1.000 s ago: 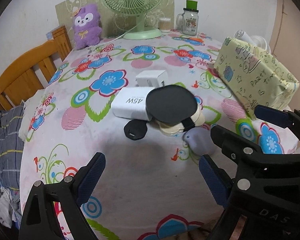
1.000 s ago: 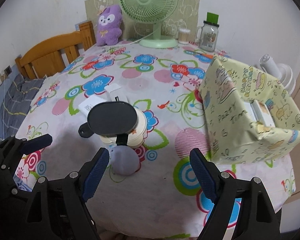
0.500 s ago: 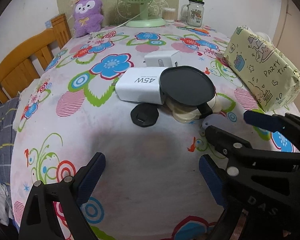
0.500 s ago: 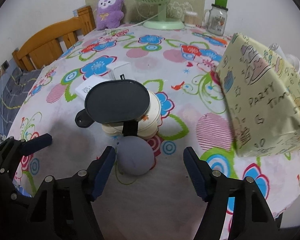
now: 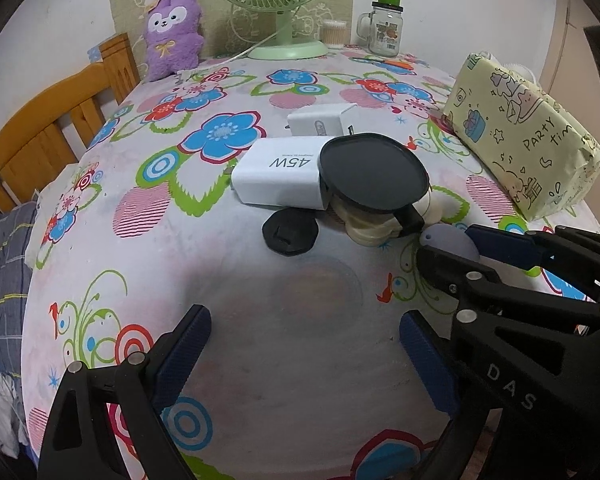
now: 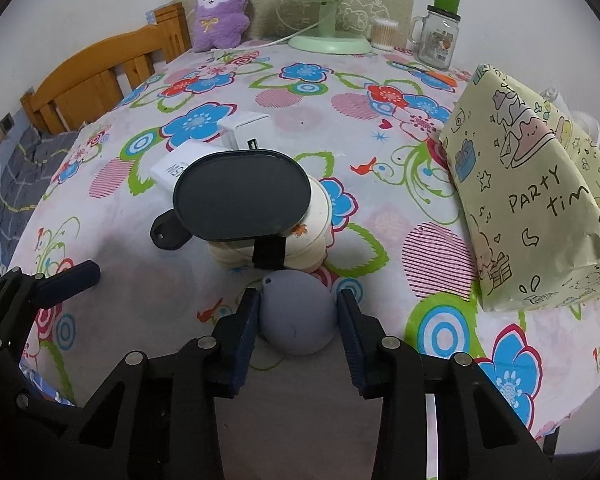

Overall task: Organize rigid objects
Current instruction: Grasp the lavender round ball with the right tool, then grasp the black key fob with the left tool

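On the floral tablecloth (image 6: 380, 152), a smooth rounded grey-lilac dome (image 6: 296, 316) between closing right tool (image 6: 298, 310) pads.

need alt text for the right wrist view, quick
The right hand-held gripper is closing on a rounded grey-lilac object lying on a floral tablecloth, its blue pads at the object's sides. Just behind sits a dark oval lid on a stack of cream discs, with a wrapped yellow box to the right.
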`<state>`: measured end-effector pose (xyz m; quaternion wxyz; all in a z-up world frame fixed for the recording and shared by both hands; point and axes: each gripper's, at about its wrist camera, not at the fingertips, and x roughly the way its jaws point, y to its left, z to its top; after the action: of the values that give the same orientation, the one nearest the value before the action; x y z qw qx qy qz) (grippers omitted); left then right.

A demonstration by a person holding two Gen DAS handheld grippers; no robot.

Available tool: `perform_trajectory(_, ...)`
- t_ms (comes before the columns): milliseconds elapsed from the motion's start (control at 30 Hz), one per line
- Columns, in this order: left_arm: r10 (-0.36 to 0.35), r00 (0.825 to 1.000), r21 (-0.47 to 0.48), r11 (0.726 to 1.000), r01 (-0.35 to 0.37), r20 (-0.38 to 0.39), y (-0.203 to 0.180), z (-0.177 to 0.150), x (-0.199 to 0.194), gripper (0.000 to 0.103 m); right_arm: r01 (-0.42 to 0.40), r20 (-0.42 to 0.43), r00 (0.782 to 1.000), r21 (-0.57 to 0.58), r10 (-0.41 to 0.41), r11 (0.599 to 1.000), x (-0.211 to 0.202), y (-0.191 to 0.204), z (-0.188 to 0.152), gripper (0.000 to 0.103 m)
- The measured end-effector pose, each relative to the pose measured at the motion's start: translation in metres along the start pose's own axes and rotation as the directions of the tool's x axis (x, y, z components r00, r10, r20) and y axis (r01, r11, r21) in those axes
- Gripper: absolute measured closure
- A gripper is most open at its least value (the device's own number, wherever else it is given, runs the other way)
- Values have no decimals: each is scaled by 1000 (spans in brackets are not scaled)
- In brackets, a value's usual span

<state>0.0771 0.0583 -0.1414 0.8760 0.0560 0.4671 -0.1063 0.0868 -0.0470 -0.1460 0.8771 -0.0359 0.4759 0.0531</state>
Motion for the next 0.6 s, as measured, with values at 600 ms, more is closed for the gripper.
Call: perform_trajectory(600, 9, 1000, -6, 1000, -9, 29, 11, 29, 16, 26, 46, 25, 999, 67, -47, 997, 4, -19, 21, 61)
